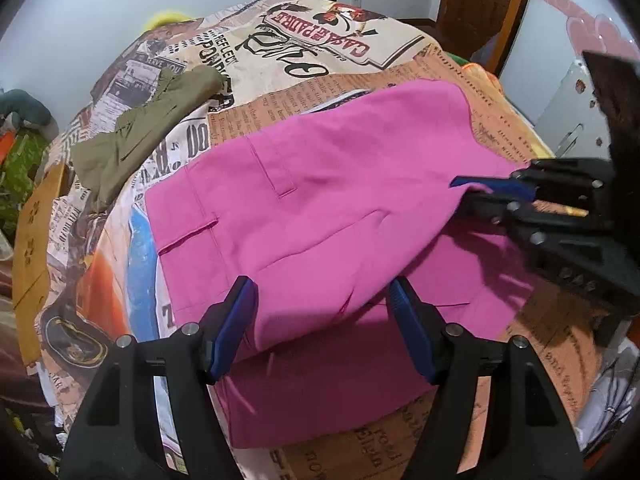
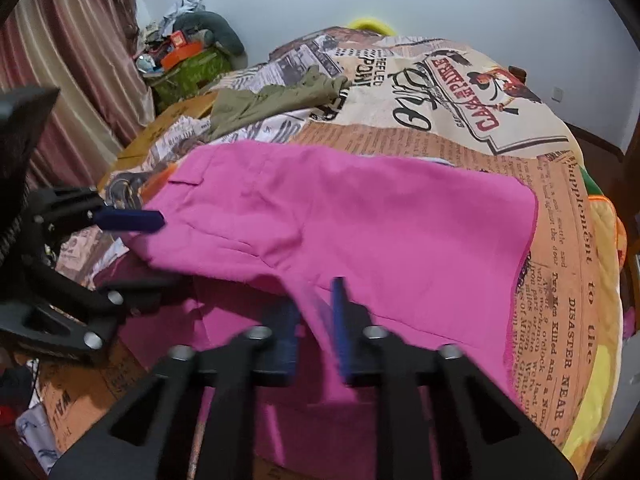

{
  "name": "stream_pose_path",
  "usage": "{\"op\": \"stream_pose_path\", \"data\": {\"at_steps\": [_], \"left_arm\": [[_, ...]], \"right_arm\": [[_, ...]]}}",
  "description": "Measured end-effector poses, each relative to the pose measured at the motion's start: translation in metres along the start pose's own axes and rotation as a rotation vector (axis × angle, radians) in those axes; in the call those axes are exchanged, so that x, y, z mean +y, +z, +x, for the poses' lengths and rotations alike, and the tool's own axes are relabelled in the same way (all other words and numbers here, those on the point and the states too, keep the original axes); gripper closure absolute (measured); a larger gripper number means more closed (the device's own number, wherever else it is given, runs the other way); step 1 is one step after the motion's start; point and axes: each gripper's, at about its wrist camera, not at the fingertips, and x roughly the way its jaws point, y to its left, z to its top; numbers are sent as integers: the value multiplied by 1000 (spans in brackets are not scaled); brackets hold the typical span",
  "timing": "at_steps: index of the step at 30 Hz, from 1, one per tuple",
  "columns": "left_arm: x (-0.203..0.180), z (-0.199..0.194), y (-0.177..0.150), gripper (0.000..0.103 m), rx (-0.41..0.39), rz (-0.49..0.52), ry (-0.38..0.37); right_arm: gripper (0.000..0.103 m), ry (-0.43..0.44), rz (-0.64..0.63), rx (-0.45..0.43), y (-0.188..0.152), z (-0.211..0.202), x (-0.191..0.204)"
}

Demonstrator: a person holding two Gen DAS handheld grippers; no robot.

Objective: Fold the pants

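The pink pants (image 1: 320, 200) lie on the newspaper-print bedspread (image 1: 320, 56), with one layer folded over another. My left gripper (image 1: 324, 300) is open, its blue pads on either side of the near fold, not pinching it. My right gripper (image 2: 320, 312) is shut on a pinch of the pink pants (image 2: 360, 220) and lifts that edge a little off the layer below. It shows in the left wrist view (image 1: 480, 190) at the right. The left gripper shows in the right wrist view (image 2: 132, 220) at the left.
An olive-green garment (image 1: 152, 128) lies crumpled at the far left of the bed, also in the right wrist view (image 2: 276, 98). A cardboard box (image 2: 168, 128) and a cluttered green bin (image 2: 192, 68) stand by the curtain. A wooden door (image 1: 480, 0) is at the far right.
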Motion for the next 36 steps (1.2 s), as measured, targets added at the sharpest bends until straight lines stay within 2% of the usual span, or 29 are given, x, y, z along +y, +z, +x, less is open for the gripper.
{"op": "stream_pose_path", "data": {"at_steps": [1, 3, 4, 6, 9, 18, 24, 36], "left_arm": [[0, 1, 0, 37, -5, 4, 16], [0, 2, 0, 54, -7, 10, 37], [1, 1, 1, 60, -9, 10, 40], [2, -2, 2, 75, -17, 3, 28], [0, -9, 2, 86, -33, 9, 15], [-14, -36, -10, 90, -78, 42, -6], [-24, -36, -25, 90, -54, 55, -16], [-34, -29, -44, 89, -18, 38, -50]], "right_arm": [[93, 3, 2, -3, 0, -1, 0], [94, 6, 4, -6, -1, -3, 0], [94, 7, 4, -9, -2, -5, 1], [95, 7, 3, -9, -3, -7, 2], [95, 1, -14, -16, -5, -12, 4], [96, -11, -55, -54, -8, -40, 13], [96, -6, -61, -39, -19, -48, 18], [96, 16, 13, 4, -43, -45, 16]]}}
